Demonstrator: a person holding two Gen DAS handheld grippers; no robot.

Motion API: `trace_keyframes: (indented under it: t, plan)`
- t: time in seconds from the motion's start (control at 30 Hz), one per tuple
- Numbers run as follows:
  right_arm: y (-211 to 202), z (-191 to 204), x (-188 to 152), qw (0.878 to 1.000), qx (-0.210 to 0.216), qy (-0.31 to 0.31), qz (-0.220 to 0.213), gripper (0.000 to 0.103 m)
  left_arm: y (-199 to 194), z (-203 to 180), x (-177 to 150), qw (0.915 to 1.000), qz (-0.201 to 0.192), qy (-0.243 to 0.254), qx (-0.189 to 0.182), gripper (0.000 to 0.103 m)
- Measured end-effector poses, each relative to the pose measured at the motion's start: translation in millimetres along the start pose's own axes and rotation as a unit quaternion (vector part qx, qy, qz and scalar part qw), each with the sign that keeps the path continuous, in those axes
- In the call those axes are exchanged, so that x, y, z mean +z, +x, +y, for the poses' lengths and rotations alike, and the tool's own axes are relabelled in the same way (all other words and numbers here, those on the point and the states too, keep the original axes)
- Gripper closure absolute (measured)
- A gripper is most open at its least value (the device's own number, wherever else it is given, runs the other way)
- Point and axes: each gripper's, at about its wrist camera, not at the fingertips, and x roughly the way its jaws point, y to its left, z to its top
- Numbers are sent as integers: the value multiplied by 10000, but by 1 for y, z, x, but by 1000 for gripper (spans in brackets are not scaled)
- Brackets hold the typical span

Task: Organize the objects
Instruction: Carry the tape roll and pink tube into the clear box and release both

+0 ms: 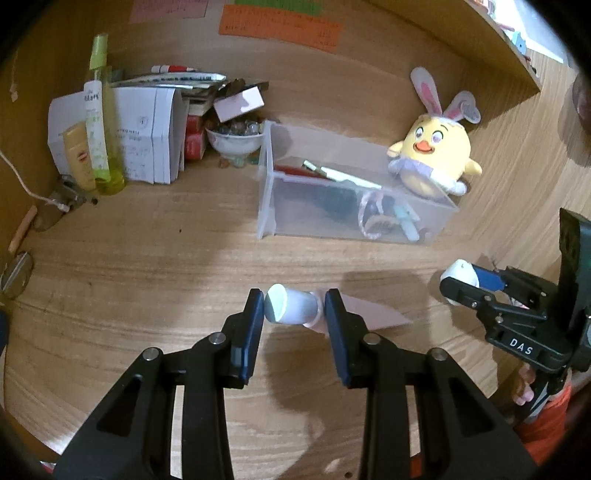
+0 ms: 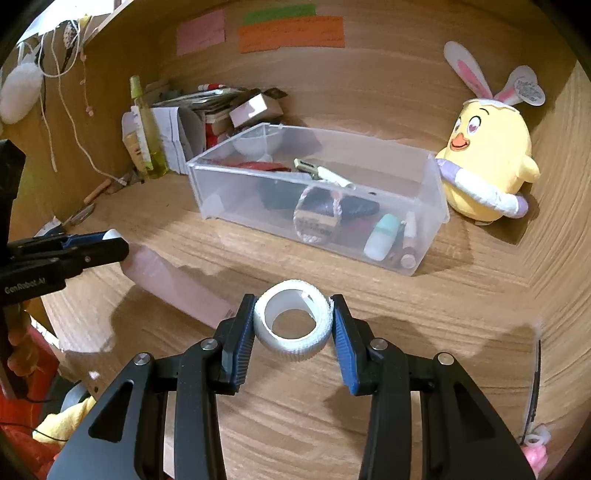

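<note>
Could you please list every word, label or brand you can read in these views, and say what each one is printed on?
"DAS": white letters on the black body of the right gripper, seen from the left wrist.
"GenRobot.AI": on the black body of the left gripper, seen from the right wrist.
Too small or blurred to read: orange note, pink note, spray bottle label, plush chick ear tag, papers.
</note>
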Motion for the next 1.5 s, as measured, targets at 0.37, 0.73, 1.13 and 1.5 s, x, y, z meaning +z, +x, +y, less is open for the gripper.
trace_keyframes:
  t: [0.37,0.73,1.13,1.5]
  plan:
    - [-4,-15,18,9997,-95,60,-208,67,-4,-4,27,9996,-268,36,-48,76]
    - [-1,-24,31,9994,-107,49,-338,67,-5,-24,50,9983,-480,337,-66,79]
    - [-7,-31,49,9982,-143,62,-583,67,-26,-47,78,9941,-868,642,-93,80]
    - [-14,-39,69,9961,-248,113,-835,67,-42,-53,105,9891,-1314,653,-120,81]
